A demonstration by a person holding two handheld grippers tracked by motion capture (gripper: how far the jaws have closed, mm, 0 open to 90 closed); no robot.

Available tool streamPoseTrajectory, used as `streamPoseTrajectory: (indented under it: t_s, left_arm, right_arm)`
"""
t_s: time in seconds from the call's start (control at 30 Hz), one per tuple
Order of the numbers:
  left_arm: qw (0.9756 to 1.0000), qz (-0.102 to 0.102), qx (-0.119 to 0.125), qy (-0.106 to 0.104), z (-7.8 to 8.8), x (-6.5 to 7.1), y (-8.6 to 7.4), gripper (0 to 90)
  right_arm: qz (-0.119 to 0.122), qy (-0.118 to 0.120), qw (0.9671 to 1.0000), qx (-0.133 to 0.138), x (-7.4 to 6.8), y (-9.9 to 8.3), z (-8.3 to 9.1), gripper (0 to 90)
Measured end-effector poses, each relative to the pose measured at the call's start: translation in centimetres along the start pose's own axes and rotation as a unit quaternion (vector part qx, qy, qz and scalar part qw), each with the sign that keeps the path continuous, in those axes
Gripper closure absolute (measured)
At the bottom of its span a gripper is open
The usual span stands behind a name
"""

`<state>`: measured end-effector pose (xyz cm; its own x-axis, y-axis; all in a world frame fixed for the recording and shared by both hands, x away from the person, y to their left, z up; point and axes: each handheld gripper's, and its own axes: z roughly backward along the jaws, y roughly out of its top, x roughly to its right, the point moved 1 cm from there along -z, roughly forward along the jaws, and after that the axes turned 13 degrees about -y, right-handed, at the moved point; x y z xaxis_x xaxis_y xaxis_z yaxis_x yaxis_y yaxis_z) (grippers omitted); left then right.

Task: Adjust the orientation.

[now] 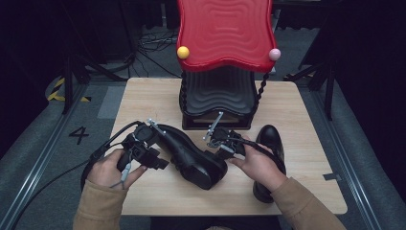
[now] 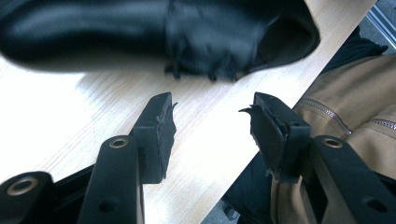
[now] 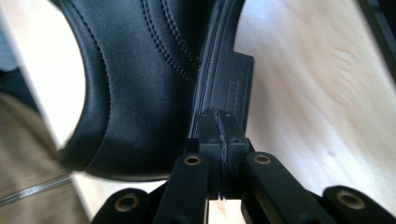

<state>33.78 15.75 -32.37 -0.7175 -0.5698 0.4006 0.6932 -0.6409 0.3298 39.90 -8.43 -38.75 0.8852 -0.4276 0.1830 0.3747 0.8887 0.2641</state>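
A black leather lace-up shoe [image 1: 191, 160] lies on its side in the middle of the wooden table [image 1: 143, 100]. My left gripper [image 1: 159, 162] sits at the shoe's left end. In the left gripper view it [image 2: 212, 107] stands open over bare wood, with the shoe [image 2: 154, 32] and its laces just beyond the tips. My right gripper [image 1: 221, 150] is at the shoe's other end. In the right gripper view it [image 3: 218, 117] is shut, pads pressed together, tips against the sole edge by the heel [image 3: 232, 81] of the shoe [image 3: 140, 79].
A second black shoe [image 1: 271, 139] lies at the right, partly under the right hand. A black rack with a red wavy top [image 1: 224, 33] stands at the table's back middle. The near table edge and a tan jacket sleeve [image 2: 355, 98] are close by the left gripper.
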Motion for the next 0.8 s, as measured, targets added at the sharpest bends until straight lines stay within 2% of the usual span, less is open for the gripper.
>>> streamPoseTrajectory:
  t_s: [0.07,0.13,0.17,0.2,0.23,0.3,0.37,0.53,0.57,0.7,0.77,0.8]
  left_arm:
    - [1.0000,0.000,0.000,0.000,0.0,0.0,0.0,49.7]
    - [1.0000,-0.001,0.001,0.000,0.0,0.0,0.0,49.7]
    - [1.0000,0.000,0.000,0.000,0.0,-0.1,0.0,49.6]
    - [1.0000,0.001,0.001,-0.001,-0.1,-0.1,0.0,49.5]
    - [1.0000,0.001,0.001,-0.001,-0.1,-0.1,0.0,49.6]
    - [1.0000,0.001,0.000,-0.001,-0.1,-0.1,0.0,49.6]
    - [1.0000,0.000,0.000,-0.002,-0.2,-0.1,0.1,49.6]
    - [1.0000,-0.001,-0.003,-0.002,-0.2,0.0,0.2,49.5]
    - [1.0000,-0.003,-0.003,-0.002,-0.2,0.0,0.2,49.5]
    - [1.0000,-0.002,-0.004,-0.003,-0.4,0.0,0.3,49.3]
    - [1.0000,-0.003,-0.006,-0.003,-0.4,0.0,0.3,49.1]
    - [1.0000,-0.003,-0.006,-0.003,-0.4,0.0,0.3,48.9]
  right_arm:
    - [-0.012,-0.022,0.9997,-0.004,0.6,-0.2,-0.3,89.8]
    - [-0.015,-0.028,0.9995,0.002,0.9,-0.3,-0.2,89.8]
    - [-0.023,-0.044,0.9987,0.013,1.5,-0.5,0.3,89.7]
    - [-0.043,-0.086,0.9951,0.022,2.3,-1.0,1.3,89.2]
    - [-0.043,-0.086,0.9951,0.022,2.3,-1.0,1.3,89.2]
    - [-0.060,-0.062,0.9955,0.040,3.1,-1.6,2.1,87.4]
    - [-0.061,-0.061,0.9952,0.046,3.5,-1.9,2.6,85.1]
    - [-0.035,-0.021,0.9970,0.065,2.6,-1.9,3.4,74.1]
    - [-0.035,-0.021,0.9970,0.065,2.6,-1.9,3.4,74.1]
    - [0.025,0.021,0.9973,0.067,0.7,-1.2,3.6,63.1]
    - [0.056,0.028,0.9962,0.060,-0.1,-0.8,3.1,59.0]
    - [0.056,0.028,0.9962,0.060,-0.1,-0.8,3.1,59.0]
